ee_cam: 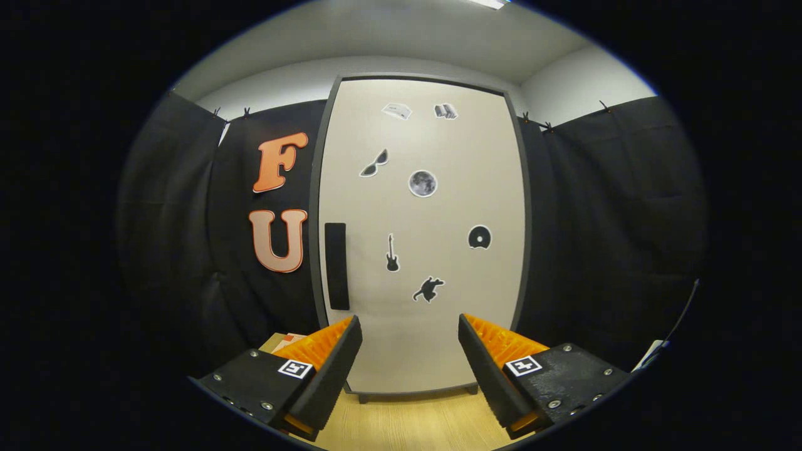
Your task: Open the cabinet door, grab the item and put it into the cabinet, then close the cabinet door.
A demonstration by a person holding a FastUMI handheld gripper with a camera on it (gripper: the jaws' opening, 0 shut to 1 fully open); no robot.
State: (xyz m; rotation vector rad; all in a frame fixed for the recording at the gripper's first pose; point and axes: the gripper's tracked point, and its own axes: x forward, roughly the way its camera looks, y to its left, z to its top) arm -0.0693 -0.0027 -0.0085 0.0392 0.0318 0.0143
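Observation:
A tall pale cabinet with a dark frame stands straight ahead on a wooden tabletop. Its door is shut flat and carries several small dark stickers. A black vertical handle runs along the door's left edge, just beyond my left finger. My gripper is open, fingers spread wide, nothing between them, pointing at the lower part of the door from a short distance. A flat orange and tan item peeks out on the table left of the cabinet, mostly hidden behind my left finger.
Black cloth walls close in on both sides of the cabinet. A thin white-edged object shows at the far right beyond my right finger. Bare wooden table lies between my fingers and the cabinet's feet.

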